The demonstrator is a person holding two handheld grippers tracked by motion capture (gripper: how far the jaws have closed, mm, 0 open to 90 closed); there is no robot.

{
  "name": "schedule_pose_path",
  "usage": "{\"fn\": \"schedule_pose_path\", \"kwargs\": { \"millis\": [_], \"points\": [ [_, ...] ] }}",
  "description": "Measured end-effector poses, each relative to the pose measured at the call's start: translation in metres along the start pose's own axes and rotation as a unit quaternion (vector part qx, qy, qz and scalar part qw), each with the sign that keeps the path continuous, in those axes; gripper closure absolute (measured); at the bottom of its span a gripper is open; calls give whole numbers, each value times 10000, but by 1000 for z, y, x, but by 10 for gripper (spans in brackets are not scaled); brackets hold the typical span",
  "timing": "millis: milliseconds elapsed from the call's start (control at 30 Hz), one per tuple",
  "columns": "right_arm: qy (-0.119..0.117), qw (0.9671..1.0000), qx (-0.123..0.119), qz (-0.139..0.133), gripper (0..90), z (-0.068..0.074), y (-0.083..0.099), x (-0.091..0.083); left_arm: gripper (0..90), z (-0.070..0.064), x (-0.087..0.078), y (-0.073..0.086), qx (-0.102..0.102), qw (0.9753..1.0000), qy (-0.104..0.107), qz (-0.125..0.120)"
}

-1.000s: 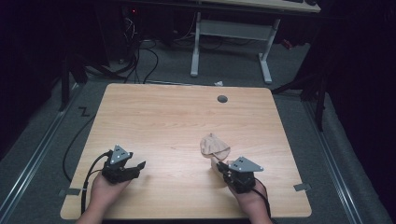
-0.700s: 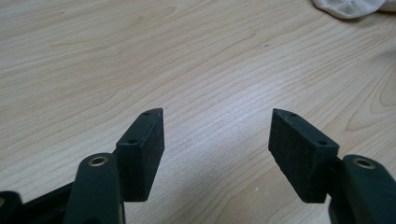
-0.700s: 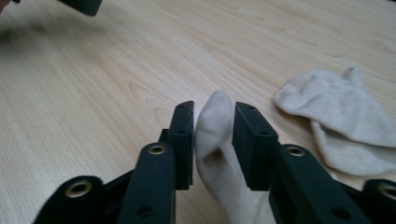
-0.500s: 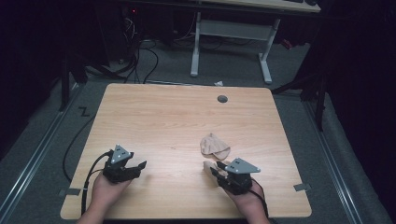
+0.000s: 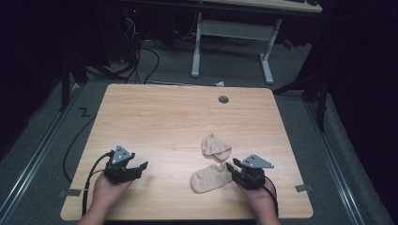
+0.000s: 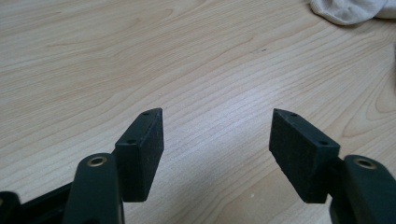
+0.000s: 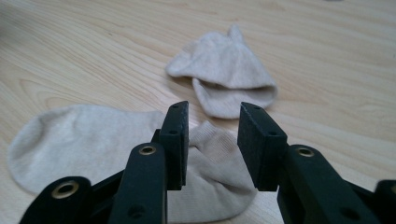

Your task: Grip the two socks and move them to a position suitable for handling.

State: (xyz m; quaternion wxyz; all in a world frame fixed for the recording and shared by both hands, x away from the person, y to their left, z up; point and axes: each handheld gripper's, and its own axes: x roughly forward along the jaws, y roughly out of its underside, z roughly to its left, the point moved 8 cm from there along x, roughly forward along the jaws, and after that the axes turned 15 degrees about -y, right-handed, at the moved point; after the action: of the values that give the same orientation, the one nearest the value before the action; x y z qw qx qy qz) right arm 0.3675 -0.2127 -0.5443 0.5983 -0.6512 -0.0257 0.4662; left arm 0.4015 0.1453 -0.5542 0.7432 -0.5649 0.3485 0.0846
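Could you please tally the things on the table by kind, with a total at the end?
Beige socks: 2, one laid flat by the right gripper, one crumpled just beyond it.
Handheld grippers: 2, the right one and the left gripper, both with jaws apart and holding nothing.
Total: 4 things on the wooden table.

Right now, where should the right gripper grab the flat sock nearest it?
Take the near sock by its bunched cuff end, coming in low from the person's side. That raised edge lies right at the right gripper, whose jaws stand slightly parted; the toe lies flat.
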Motion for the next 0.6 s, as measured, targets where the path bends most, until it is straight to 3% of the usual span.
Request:
{"fn": "schedule_pose_path", "kwargs": {
  "millis": [200,600],
  "points": [
    [72,9997,208,134,600,-13,8,6,348,-2,-1,-3,-39,10000,-60,-12],
    [126,9991,398,119,595,-22,14,7,335,-2,-6,-4,-112,9999,-50,-62]
  ]
}}
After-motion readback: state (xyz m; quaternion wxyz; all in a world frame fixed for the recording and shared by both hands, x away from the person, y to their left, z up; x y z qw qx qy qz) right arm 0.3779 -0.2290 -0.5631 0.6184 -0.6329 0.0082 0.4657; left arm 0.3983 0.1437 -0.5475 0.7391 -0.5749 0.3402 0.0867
